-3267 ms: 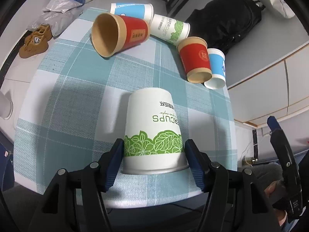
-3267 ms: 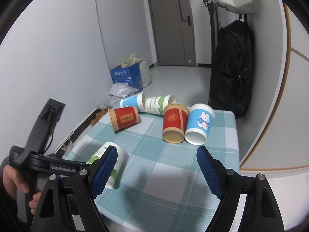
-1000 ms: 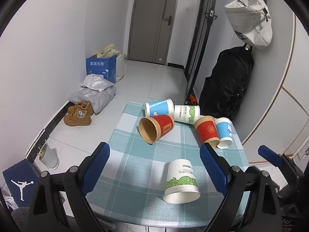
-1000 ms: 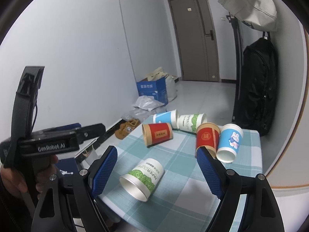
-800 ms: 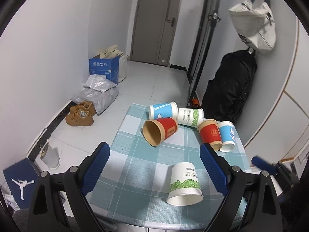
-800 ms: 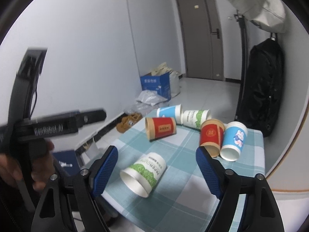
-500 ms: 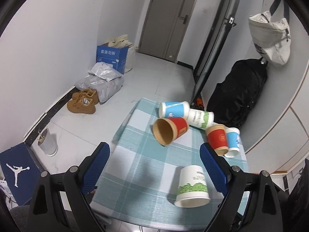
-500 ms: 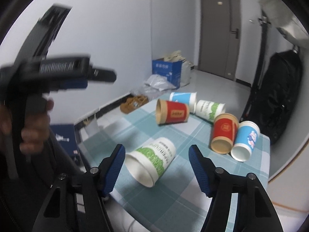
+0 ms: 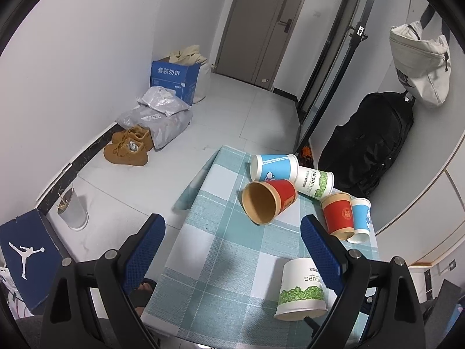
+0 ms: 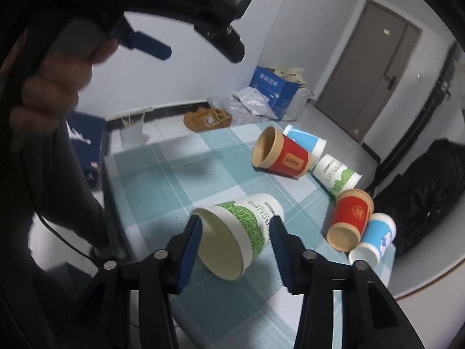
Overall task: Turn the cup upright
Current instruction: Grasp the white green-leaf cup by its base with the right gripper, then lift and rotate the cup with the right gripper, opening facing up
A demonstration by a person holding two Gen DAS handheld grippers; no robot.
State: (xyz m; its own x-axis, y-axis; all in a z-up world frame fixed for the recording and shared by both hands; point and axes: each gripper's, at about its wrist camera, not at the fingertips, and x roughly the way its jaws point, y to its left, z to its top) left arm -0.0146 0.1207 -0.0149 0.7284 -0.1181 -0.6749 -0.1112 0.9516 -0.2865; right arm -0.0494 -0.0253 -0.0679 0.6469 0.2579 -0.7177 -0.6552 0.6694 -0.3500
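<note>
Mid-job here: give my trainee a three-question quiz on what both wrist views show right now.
1. True or false: the right gripper has closed on the green-leaf cup.
2. Which way does that cup lie? A) upright B) on its side, mouth toward the right camera C) mouth down on the table
3. Fill in: the left gripper is open and holds ____.

Key:
1. False: its jaws flank the cup's mouth end with gaps showing.
2. B.
3. Nothing; it hangs above the table.

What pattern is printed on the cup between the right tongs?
Green leaf band on white cup, seen best in the right wrist view.
</note>
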